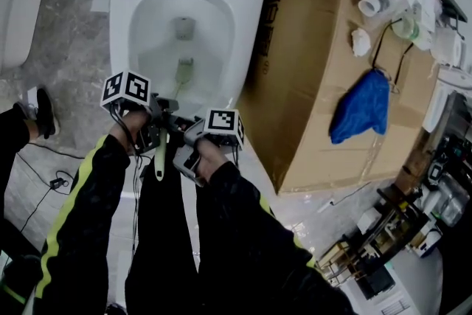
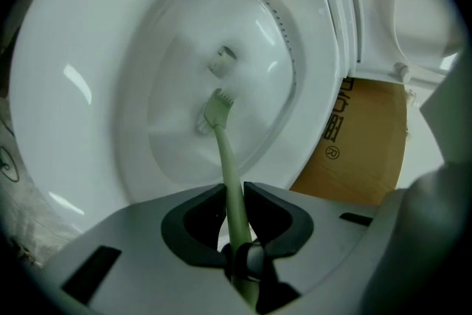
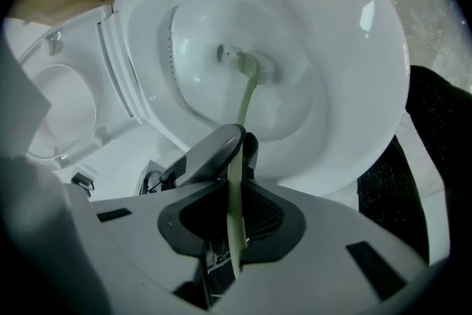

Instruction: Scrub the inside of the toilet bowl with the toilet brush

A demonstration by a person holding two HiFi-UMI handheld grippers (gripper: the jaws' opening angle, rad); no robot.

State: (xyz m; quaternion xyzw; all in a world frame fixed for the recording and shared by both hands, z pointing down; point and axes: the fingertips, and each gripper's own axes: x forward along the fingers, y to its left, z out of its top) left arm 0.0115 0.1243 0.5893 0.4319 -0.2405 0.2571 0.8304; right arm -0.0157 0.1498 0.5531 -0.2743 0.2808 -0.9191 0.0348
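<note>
- Step in hand, as judged: scrubbing the low part of the toilet bowl (image 1: 122, 18), with both tools on one handle.
- Left tool (image 2: 234, 209): its jaws are closed narrow on the pale green shaft of the toilet brush (image 2: 227, 158), which runs straight out between them toward the bowl floor.
- Right tool (image 3: 234, 214): its jaws are clamped on the same shaft nearer the person. The left tool shows just ahead of it, farther along the handle.
- Position of the brush: the head lies deep in the bowl, just beside the drain opening. Whether the bristles press on the porcelain cannot be told.
- Doing it well: the far grip should guide and the near grip should drive, both moving as one so that the thin shaft does not twist or slip in the jaws. Short strokes with steady downward pressure should then work outward from the drain up the sloping walls and under the rim. The shaft looks slender and likely to flex, so hard levering against the rim is best avoided.
- Appearance of the brush: a long, narrow, slightly curved shaft in light green, ending in a small flat head with short pale bristles.
- Setting: a white glossy bowl with its lid raised, and a cardboard box (image 1: 324, 85) close on its right.
</note>
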